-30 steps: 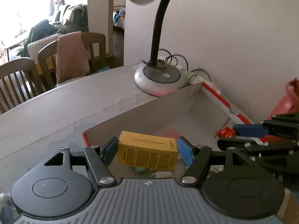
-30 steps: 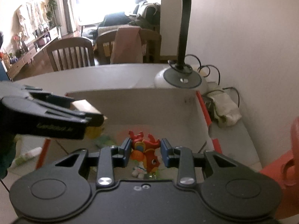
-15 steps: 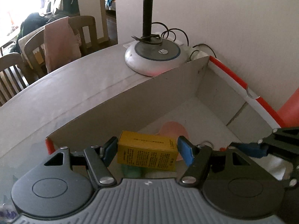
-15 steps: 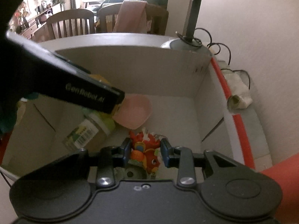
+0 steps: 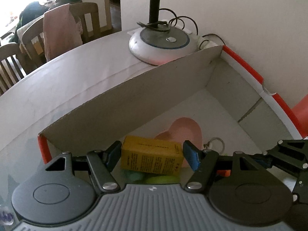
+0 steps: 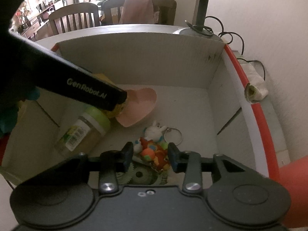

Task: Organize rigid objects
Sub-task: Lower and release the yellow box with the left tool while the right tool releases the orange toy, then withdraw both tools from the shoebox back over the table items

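Observation:
My left gripper is shut on a yellow carton, held crosswise low inside the white cardboard box. One of its fingers crosses the right wrist view above a green-lidded jar. My right gripper is down near the box floor and its jaws are opening. The orange fish toy lies between the pads, and neither pad presses on it. A pink heart-shaped dish and a white bunny keychain lie just beyond.
The box has tall walls and a red-edged side close to the room wall. A lamp base with cables stands behind its far corner. Chairs stand past the table's edge. A red object sits at the right.
Both grippers have sunk into the box. The right jaws have widened, and the fish toy now lies loose on the box floor. The left gripper still grips the yellow carton.

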`<state>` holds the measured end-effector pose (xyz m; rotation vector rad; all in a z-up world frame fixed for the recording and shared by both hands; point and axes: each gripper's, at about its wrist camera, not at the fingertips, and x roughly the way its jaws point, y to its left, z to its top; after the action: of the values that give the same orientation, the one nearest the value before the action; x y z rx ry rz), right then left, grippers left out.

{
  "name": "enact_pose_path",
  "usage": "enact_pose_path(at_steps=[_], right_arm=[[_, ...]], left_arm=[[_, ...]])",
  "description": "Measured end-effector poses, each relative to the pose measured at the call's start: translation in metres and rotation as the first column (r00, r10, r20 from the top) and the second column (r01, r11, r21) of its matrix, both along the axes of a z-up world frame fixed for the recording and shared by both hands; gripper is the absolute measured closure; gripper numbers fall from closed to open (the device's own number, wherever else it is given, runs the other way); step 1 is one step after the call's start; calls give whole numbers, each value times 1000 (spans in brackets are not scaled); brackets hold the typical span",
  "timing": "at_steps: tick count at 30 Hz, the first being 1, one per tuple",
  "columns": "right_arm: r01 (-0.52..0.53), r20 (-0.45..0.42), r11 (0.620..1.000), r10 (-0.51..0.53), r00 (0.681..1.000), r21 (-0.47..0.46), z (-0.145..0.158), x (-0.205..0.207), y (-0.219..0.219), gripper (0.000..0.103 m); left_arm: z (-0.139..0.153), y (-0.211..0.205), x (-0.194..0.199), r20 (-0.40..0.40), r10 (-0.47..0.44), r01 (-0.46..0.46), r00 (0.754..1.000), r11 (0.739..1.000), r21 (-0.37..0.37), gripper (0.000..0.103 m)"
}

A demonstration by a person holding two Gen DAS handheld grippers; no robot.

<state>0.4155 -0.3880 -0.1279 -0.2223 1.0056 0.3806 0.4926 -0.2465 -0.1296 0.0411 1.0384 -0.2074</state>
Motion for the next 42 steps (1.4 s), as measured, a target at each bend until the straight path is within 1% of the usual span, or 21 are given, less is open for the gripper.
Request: enact_pose_path(at_steps=[1,2,7,9,13,15,17,23,24,29,36,39,42], right_arm=[[1,-1,1000,-1,1000,3,1,-1,0,56],[0,0,1000,0,1000,4,1,-1,0,54],[-1,14,1000,1,1000,21,8,-6,-1,50],[1,25,1000,-2,1000,31,12,-9,-3,46],[-5,47,999,3,999,42,22,-15,-5,43],[-8,61,999,5,998,52,28,-18,-6,39],[-10,71,998,6,997,63,33,-20,-6,39],[-12,97,995,3,995,96,48,-29,-10,34],[-14,102,995,3,995,101,51,-31,-10,31],[-27,120,991,11,993,127,62,-41,-12,26],[-59,146,982,32,989,182,80,-60,-11,18],[-86,161,977,54,986,196,87,-70,-8,14],[-105,171,970,68,983,221,93,-78,-4,10]], left_arm=[[0,1,-1,-1,3,-3,1000,1000,1,33],[0,2,-3,0,6,-6,1000,1000,2,35],[7,1,-12,20,-2,2,1000,1000,1,35],[12,3,-16,28,-1,1,1000,1000,-11,34],[21,6,-25,50,9,-8,999,999,-31,34],[25,9,-30,59,21,-19,998,999,-40,34],[30,12,-37,69,30,-27,997,998,-55,34],[47,17,-58,117,40,-34,992,998,-52,34],[50,17,-62,122,44,-38,992,998,-53,34],[64,22,-83,148,56,-46,987,997,-69,34],[82,32,-116,186,106,-88,977,991,-102,34],[90,40,-132,201,135,-113,970,986,-120,27],[96,50,-149,215,160,-134,963,982,-131,26]])
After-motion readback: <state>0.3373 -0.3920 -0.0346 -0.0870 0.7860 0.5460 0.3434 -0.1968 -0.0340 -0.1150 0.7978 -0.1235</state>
